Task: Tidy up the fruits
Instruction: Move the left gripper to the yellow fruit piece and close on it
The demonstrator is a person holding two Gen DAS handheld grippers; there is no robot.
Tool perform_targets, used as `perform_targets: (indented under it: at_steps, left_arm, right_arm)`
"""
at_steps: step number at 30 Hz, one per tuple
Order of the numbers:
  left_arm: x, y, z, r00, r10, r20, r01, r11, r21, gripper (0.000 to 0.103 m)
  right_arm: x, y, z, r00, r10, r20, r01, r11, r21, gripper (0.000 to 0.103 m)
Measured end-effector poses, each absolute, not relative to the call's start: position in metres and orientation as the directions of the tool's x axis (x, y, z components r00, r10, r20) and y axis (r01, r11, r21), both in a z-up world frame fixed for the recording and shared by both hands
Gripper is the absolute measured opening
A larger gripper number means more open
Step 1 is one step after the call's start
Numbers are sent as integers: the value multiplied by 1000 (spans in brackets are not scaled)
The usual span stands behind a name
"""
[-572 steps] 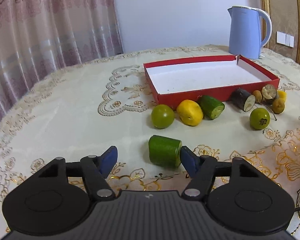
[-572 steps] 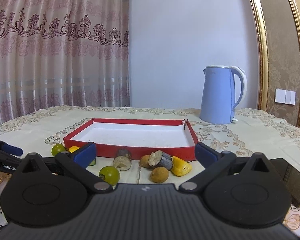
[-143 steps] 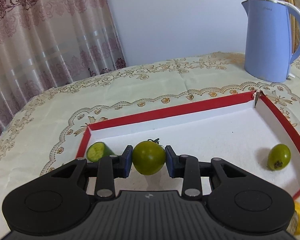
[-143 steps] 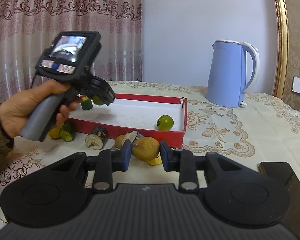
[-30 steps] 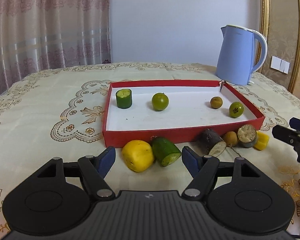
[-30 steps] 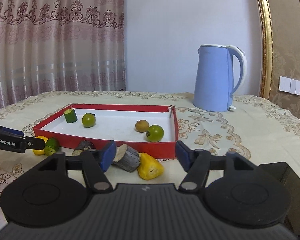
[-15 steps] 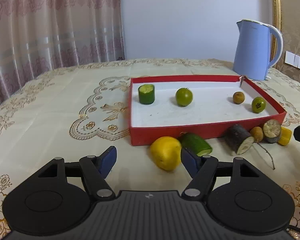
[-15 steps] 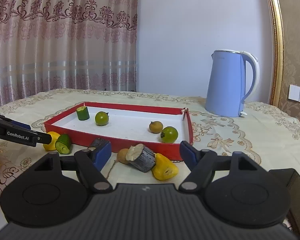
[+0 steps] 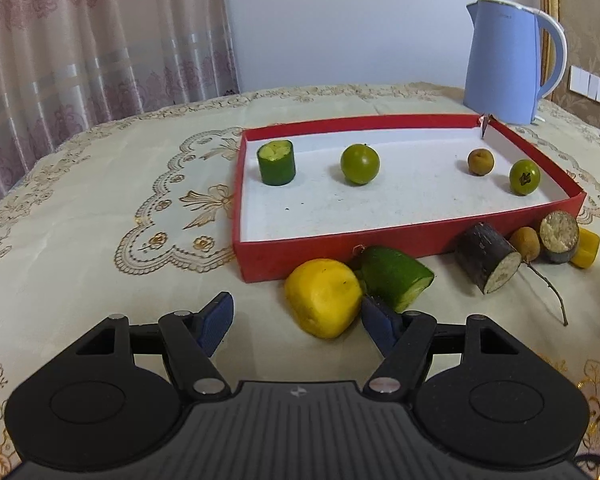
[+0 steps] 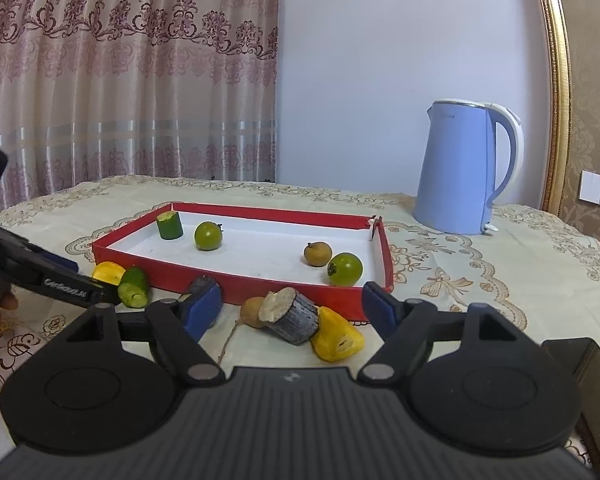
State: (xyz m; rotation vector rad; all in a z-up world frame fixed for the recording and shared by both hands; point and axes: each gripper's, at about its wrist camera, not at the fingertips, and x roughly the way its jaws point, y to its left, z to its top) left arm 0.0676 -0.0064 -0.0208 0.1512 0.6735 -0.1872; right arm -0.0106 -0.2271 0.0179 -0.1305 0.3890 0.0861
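A red tray (image 9: 420,240) with a white floor holds a green cucumber stub (image 9: 277,162), two green round fruits (image 9: 359,164) (image 9: 524,177) and a small brown fruit (image 9: 480,162). In front of it lie a yellow fruit (image 9: 323,297), a green cucumber piece (image 9: 396,276), a dark log piece (image 9: 486,262), a second log piece (image 10: 294,316), a brown fruit (image 10: 252,311) and a yellow wedge (image 10: 336,340). My left gripper (image 9: 296,320) is open, with the yellow fruit between its fingers near the right one. My right gripper (image 10: 292,306) is open around the second log piece.
A blue kettle (image 9: 508,62) stands behind the tray's right corner. The table has an embroidered cloth (image 9: 100,220). A dark flat object (image 10: 580,364) lies at the right edge in the right wrist view. Curtains hang behind.
My left gripper has moved forward so the yellow fruit now lies between its fingers. My right gripper has edged closer to the log piece. Both stay open.
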Motion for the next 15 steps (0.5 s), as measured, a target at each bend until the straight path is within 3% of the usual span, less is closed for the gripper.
perform_targets:
  at_steps: [13, 14, 15]
  left_arm:
    - [80, -3, -23, 753, -164, -638, 228, 973, 19, 70]
    - [79, -3, -23, 753, -164, -638, 225, 974, 15, 66]
    - [77, -4, -22, 756, -168, -633, 228, 974, 14, 52]
  right_arm:
    - [-12, -226, 18, 924, 63, -377, -109, 989, -100, 77]
    - [-12, -226, 18, 924, 64, -377, -109, 989, -98, 77]
    - [-12, -226, 18, 923, 65, -378, -110, 989, -99, 77]
